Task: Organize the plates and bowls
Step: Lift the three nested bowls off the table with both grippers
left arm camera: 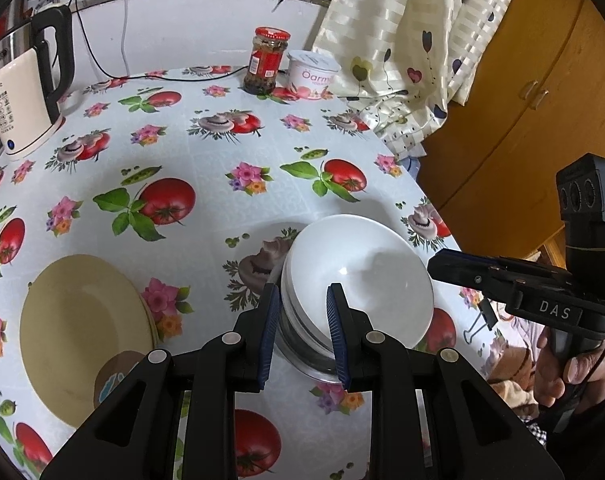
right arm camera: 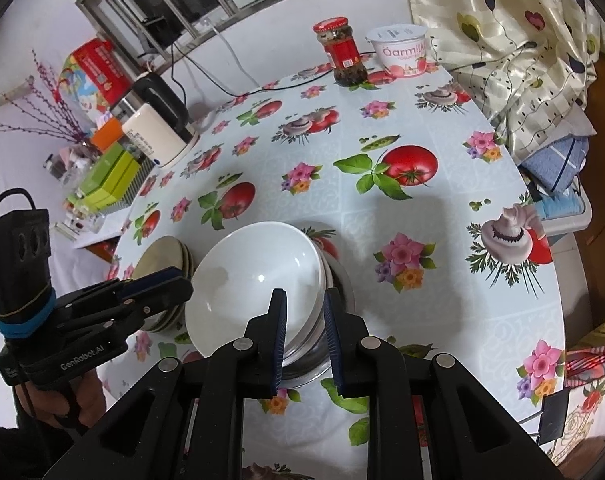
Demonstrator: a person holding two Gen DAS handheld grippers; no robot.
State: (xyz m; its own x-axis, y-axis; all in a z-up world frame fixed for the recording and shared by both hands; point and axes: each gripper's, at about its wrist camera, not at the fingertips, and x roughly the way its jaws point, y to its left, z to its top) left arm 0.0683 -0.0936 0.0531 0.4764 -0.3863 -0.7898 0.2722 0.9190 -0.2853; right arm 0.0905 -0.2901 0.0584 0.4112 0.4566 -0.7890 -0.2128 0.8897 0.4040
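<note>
A round table (left arm camera: pixel 230 208) under a printed vegetable-pattern cloth is shown. Near its front edge, the white bowl's (right arm camera: pixel 258 280) rim is clamped by both the left gripper (left arm camera: pixel 304 334) and the right gripper (right arm camera: pixel 304 340).

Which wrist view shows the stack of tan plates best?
The left wrist view: the tan plates lie open from above, top face and stacked edges visible, only the near edge cut by the left gripper. In the right wrist view the tan plates are small and largely hidden behind the white bowl and the other gripper.
</note>
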